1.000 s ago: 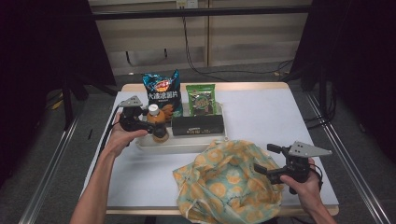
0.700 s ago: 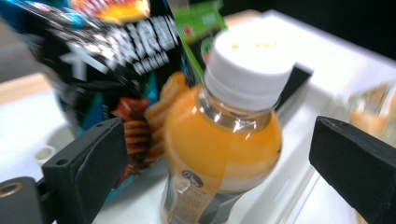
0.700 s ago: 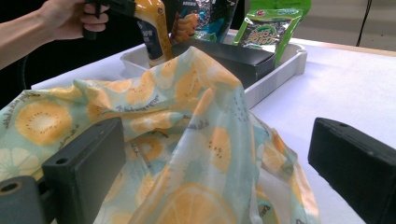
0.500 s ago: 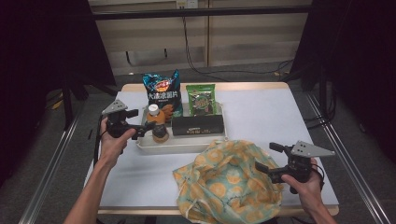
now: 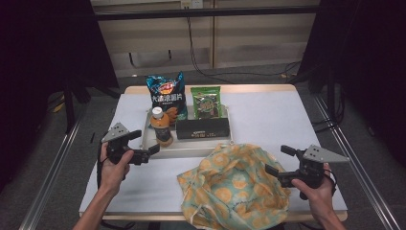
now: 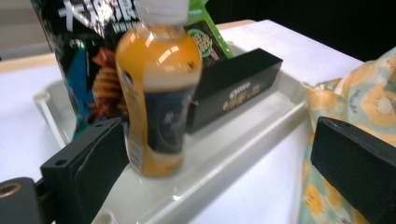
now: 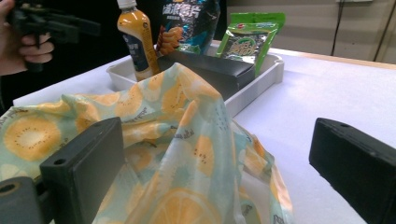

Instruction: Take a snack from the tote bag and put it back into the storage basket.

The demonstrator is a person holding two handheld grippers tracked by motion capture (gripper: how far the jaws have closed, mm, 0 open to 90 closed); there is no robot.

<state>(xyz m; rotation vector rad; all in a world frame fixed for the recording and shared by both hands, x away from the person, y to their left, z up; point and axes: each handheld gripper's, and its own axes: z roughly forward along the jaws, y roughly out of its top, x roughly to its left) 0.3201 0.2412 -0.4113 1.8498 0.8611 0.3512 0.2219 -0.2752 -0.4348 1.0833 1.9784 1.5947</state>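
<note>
White table (image 5: 287, 120) under dim surroundings carries a shallow white tray (image 5: 191, 149), and everything here is placed from that tray. An orange drink bottle (image 5: 161, 126) stands upright in the tray's near left corner, long axis vertical, with a blue crisp bag (image 5: 166, 93) and a green snack packet (image 5: 206, 101) propped along the far side and a black box (image 5: 202, 128) lying flat in the middle. Left tongs (image 5: 142, 146) hover just off the tray's left near edge, spread wide with nothing between them; their jaws have just been opening. In the left gripper view the bottle (image 6: 158, 88) sits straight ahead, close to one jaw but not pinched, so it seems released and standing free. Right tongs (image 5: 280, 160) are well apart to the tray's right and nearer the person, spread and empty, pointing at a fruit-print cloth bag (image 5: 234, 189) crumpled against the tray's near edge. Left is clearly the nearer hand to the bottle. Its base is blurred, and the bag's mouth is hard to make out.
</note>
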